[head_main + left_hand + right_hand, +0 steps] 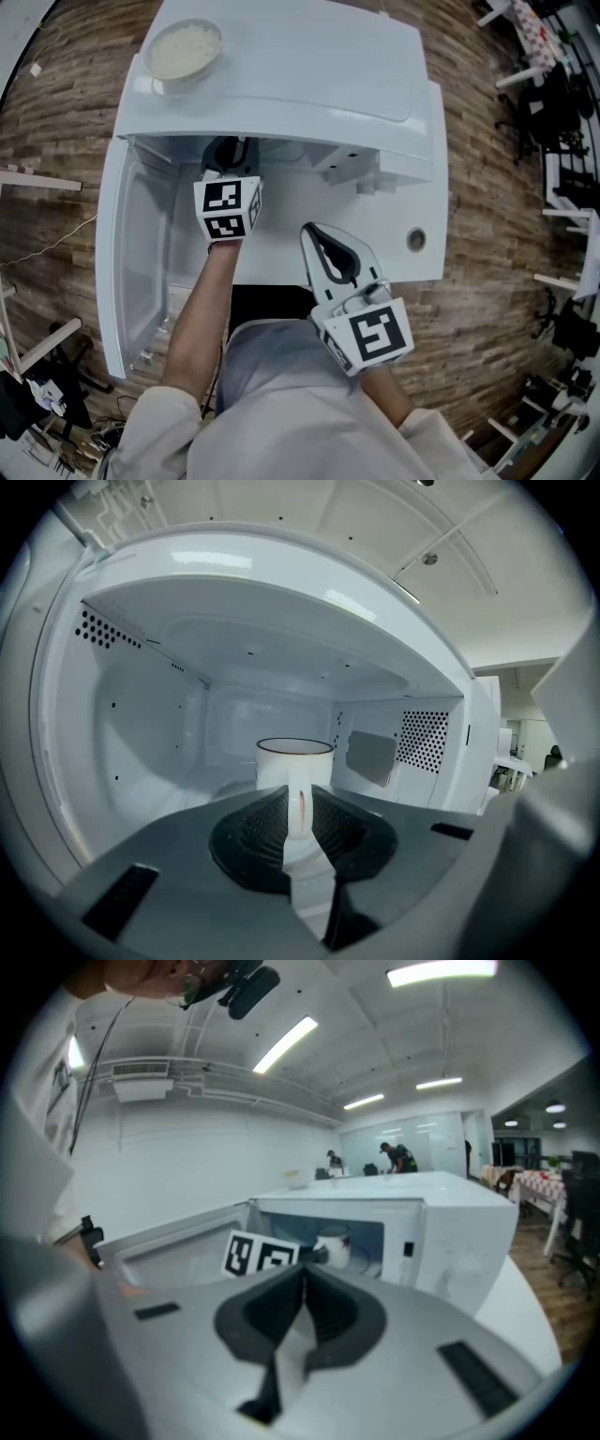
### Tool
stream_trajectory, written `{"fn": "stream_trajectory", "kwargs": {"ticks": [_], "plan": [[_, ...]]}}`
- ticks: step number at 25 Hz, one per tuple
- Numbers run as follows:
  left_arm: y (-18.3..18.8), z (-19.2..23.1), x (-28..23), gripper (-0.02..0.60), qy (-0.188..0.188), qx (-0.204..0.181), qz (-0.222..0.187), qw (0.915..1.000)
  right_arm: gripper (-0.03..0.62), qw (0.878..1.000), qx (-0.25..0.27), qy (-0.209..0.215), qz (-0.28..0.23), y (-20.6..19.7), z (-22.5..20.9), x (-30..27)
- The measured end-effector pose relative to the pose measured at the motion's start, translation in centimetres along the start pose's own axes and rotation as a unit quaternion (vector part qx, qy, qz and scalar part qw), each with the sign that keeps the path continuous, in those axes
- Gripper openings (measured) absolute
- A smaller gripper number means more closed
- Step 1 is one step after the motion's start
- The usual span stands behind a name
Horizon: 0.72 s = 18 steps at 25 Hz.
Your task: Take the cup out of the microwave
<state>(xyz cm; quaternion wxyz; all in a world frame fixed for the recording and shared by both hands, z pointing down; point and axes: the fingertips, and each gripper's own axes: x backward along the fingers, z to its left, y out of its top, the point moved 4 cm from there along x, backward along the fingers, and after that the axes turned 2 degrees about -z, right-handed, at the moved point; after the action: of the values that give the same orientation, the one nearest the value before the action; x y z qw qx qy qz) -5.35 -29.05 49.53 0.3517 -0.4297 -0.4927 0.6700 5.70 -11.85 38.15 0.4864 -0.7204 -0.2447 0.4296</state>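
Inside the white microwave oven (281, 75), the white ceramic cup with a dark rim (294, 761) is upright in the cavity, with its handle turned toward the opening. The cup's base is hidden behind the jaws, so contact with the cavity floor cannot be confirmed. The left gripper (296, 803) reaches into the cavity, and its jaws are clamped on the cup handle, one ribbed black pad against each side. In the head view, the left gripper (227, 155) passes under the upper edge of the oven opening, and only its marker cube and the forearm behind it are outside.

The hinged white oven door (131, 253) is swung fully open to the left. The oven sits on a white table (281, 253), with brown wood-plank flooring (487, 281) around it. A shallow round white bowl of pale grains (184, 49) sits on the oven top at its rear left corner.

The right gripper (311, 234) hangs over the table in front of the oven, apart from the cup. Its jaws are together with nothing between them (302, 1279). The right gripper view shows the cup (336, 1246) through the open doorway.
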Motion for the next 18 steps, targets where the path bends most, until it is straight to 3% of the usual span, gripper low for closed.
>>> {"fn": "stream_trajectory", "kwargs": {"ticks": [18], "plan": [[-0.5,-0.2,2.2,0.067,0.012,0.011,-0.002,0.9999,0.023,1.0,0.004,0.004,-0.005,0.1,0.1,0.8]]}}
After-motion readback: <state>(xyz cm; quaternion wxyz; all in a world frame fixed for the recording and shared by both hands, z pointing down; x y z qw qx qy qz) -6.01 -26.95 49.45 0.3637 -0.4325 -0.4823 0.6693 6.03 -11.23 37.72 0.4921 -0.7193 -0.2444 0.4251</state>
